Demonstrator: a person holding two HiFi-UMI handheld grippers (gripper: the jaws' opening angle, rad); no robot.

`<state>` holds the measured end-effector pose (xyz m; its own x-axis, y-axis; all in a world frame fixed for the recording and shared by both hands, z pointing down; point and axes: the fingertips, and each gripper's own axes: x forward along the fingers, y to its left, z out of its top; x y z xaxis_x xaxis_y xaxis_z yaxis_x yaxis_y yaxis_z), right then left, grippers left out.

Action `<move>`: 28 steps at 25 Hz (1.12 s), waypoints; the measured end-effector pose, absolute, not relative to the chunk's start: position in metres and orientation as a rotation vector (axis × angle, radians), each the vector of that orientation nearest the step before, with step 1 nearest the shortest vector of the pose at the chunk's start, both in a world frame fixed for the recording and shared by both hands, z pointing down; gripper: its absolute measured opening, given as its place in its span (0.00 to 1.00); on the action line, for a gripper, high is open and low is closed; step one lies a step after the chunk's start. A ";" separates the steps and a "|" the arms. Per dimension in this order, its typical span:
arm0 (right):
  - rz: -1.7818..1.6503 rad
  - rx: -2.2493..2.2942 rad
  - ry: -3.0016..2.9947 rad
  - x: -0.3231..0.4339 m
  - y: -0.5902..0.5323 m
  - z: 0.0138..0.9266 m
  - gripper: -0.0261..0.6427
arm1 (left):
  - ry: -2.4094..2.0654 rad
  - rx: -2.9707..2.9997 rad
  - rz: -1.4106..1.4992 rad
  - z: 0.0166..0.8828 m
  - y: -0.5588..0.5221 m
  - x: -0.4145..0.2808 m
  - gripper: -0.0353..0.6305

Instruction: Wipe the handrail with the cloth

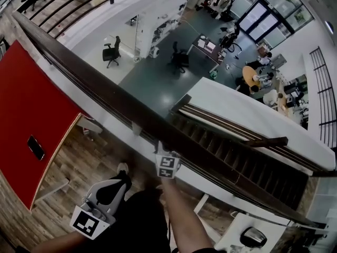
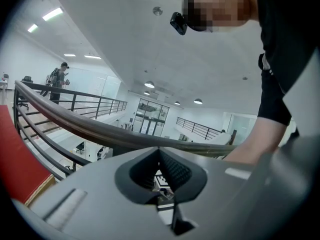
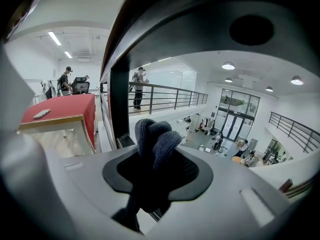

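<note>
The dark wooden handrail (image 1: 105,91) crosses the head view diagonally from upper left to lower right. My right gripper (image 1: 162,148) is up against its near side, marker cube toward me. In the right gripper view it (image 3: 152,156) is shut on a bunched dark blue-grey cloth (image 3: 154,136). The handrail (image 3: 165,24) arches just above the cloth, with a black post (image 3: 119,104) to its left. I cannot tell whether the cloth touches the rail. My left gripper (image 1: 117,184) hangs low at my left, away from the rail. It (image 2: 160,184) is shut with nothing in it, facing the handrail (image 2: 100,131).
Beyond the rail is a drop to a lower floor with desks and chairs (image 1: 179,57). A staircase (image 1: 237,157) descends at the right. A red table (image 1: 31,104) with a phone (image 1: 36,147) stands at my left. A person (image 2: 57,81) stands on the far walkway.
</note>
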<state>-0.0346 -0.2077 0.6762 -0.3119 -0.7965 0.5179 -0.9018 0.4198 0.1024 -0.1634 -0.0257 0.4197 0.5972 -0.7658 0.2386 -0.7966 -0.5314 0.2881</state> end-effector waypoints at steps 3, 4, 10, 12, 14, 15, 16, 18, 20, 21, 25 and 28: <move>0.287 1.441 -2.181 -0.030 -0.203 0.678 0.24 | -1.260 2.459 0.114 0.420 -0.023 -0.159 0.05; 0.288 1.443 -2.180 -0.027 -0.202 0.679 0.24 | -1.259 2.459 0.114 0.420 -0.023 -0.157 0.05; 0.321 1.442 -2.173 -0.014 -0.196 0.681 0.24 | -1.243 2.460 0.132 0.418 -0.019 -0.141 0.05; 0.334 1.442 -2.172 -0.010 -0.193 0.680 0.24 | -1.228 2.466 0.147 0.418 -0.016 -0.136 0.05; 0.335 1.444 -2.169 -0.005 -0.192 0.679 0.24 | -1.216 2.472 0.148 0.418 -0.016 -0.130 0.05; 0.334 1.444 -2.168 -0.001 -0.191 0.679 0.24 | -1.213 2.471 0.145 0.419 -0.017 -0.127 0.05; 0.333 1.445 -2.166 0.002 -0.190 0.679 0.24 | -1.212 2.470 0.143 0.420 -0.017 -0.124 0.05; 0.335 1.449 -2.161 0.010 -0.186 0.681 0.24 | -1.210 2.466 0.141 0.421 -0.018 -0.120 0.05; 0.342 1.454 -2.156 0.019 -0.182 0.680 0.24 | -1.203 2.469 0.135 0.419 -0.018 -0.113 0.05; 0.341 1.454 -2.155 0.023 -0.180 0.680 0.24 | -1.197 2.473 0.134 0.418 -0.018 -0.109 0.05; 0.319 1.444 -2.148 0.036 -0.175 0.681 0.24 | -1.203 2.467 0.137 0.419 -0.017 -0.104 0.05; 0.316 1.441 -2.144 0.043 -0.170 0.683 0.24 | -1.230 2.454 0.134 0.420 -0.019 -0.105 0.05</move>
<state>0.0431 -0.1705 0.6827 -0.2885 -0.7850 0.5482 -0.9099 0.4030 0.0983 -0.1050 -0.0193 0.4201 0.6102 -0.7500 0.2553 -0.7874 -0.5385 0.3000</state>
